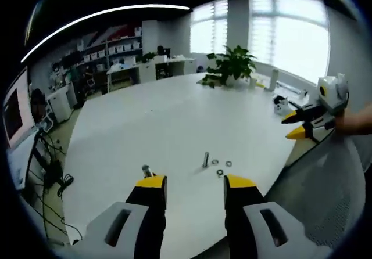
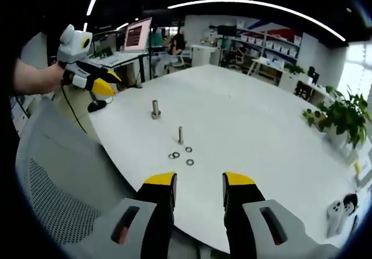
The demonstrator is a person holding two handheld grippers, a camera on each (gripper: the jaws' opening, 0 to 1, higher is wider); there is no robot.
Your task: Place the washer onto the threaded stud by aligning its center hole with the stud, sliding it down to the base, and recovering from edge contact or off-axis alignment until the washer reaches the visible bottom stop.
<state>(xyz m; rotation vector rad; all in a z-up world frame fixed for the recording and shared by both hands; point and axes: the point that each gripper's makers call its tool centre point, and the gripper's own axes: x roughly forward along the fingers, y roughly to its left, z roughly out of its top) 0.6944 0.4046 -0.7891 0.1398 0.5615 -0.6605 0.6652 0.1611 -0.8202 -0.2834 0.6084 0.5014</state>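
Washers (image 2: 181,154) lie loose beside upright threaded stud (image 2: 181,135) at centre frame on white worktop (image 2: 250,119); left gripper (image 1: 189,184) and right gripper (image 2: 199,183) both wide, empty.

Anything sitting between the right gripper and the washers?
No: in the right gripper view, only bare white table lies between the open right gripper and the washers.

Your washers (image 2: 181,154) and the threaded stud (image 2: 181,135) look too small to show any holes or threads clearly.
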